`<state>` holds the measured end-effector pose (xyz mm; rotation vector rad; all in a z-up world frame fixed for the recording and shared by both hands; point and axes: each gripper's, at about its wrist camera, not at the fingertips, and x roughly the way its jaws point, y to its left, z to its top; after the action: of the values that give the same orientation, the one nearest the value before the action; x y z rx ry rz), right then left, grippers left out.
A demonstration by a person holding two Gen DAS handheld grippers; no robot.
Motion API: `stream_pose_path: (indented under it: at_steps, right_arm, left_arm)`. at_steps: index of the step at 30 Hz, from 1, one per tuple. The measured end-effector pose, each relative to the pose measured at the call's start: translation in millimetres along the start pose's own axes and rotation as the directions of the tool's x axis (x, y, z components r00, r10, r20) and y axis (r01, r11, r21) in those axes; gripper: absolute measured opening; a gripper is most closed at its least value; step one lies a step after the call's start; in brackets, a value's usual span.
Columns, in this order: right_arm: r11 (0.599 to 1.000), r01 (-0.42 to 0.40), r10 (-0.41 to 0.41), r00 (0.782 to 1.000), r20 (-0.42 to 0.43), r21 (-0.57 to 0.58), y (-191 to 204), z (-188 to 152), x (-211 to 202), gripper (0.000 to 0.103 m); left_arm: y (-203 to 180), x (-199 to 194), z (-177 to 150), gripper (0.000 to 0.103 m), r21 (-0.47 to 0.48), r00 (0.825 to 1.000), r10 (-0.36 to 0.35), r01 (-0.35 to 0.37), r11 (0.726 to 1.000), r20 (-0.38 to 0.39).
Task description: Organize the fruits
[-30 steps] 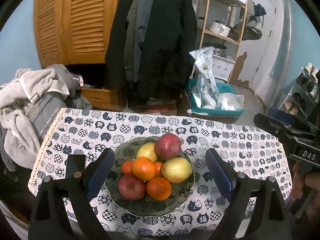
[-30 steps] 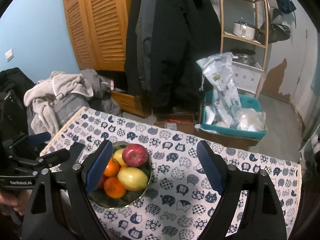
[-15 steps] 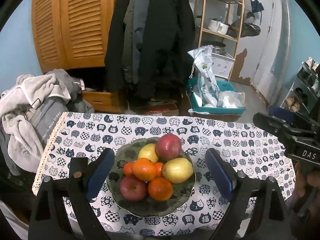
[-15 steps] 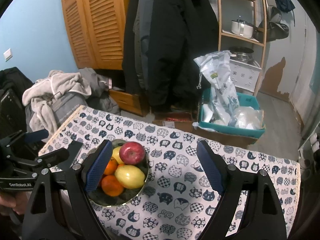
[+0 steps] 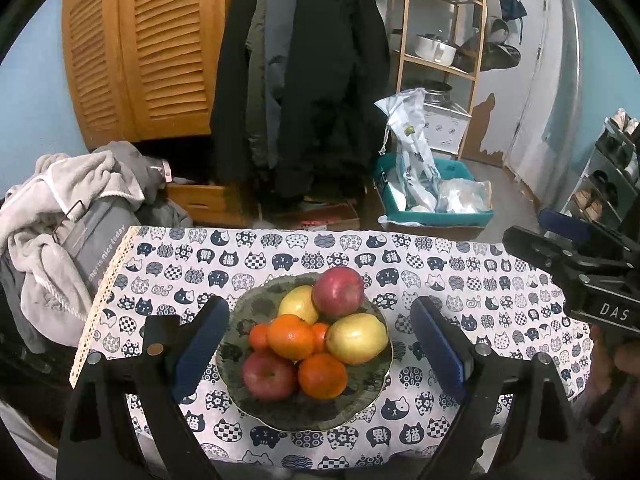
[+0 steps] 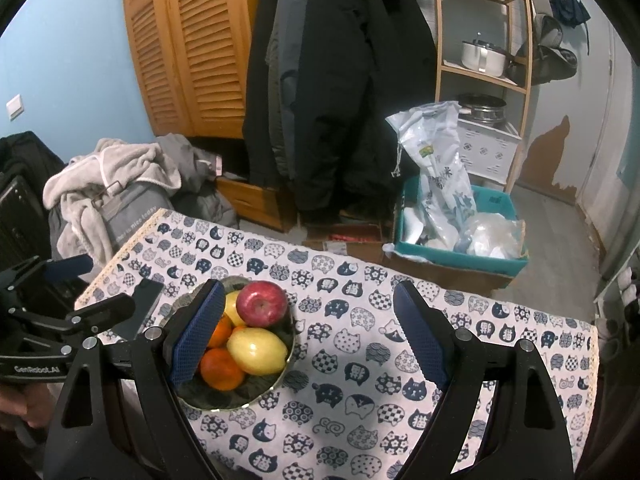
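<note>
A dark green bowl [image 5: 362, 404] sits on the cat-print tablecloth [image 5: 440, 256], piled with fruit: a red apple [image 5: 338, 291] on top, a second red apple [image 5: 269, 376] in front, two yellow fruits [image 5: 357, 338] and several oranges [image 5: 291, 336]. My left gripper [image 5: 318, 344] is open and empty, its pads either side of the bowl, above it. My right gripper [image 6: 306, 338] is open and empty, right of the bowl [image 6: 224, 398]; its left pad overlaps the fruit. The top apple [image 6: 262, 304] shows there too.
A pile of clothes [image 5: 60, 216] lies off the table's left edge. Behind the table are hanging coats [image 5: 304, 80], a teal crate with bags [image 5: 432, 200] and a wooden shelf [image 5: 440, 40]. The right gripper's body [image 5: 580, 276] shows at the right.
Both grippers have drifted slightly; the bowl sits a little lower and closer in both views. Both stay open and empty. The fruit has not moved.
</note>
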<state>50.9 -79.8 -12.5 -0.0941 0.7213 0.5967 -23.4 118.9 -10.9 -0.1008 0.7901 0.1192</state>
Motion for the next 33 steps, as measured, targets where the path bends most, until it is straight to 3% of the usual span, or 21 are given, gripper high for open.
stream_pose_path:
  at_steps: [33]
  right_arm:
    - [1.0, 0.001, -0.001, 1.0, -0.002, -0.002, -0.8, 0.0, -1.5, 0.085]
  left_arm:
    - [-1.5, 0.8, 0.3, 0.096, -0.025, 1.0, 0.003, -0.003, 1.0, -0.023]
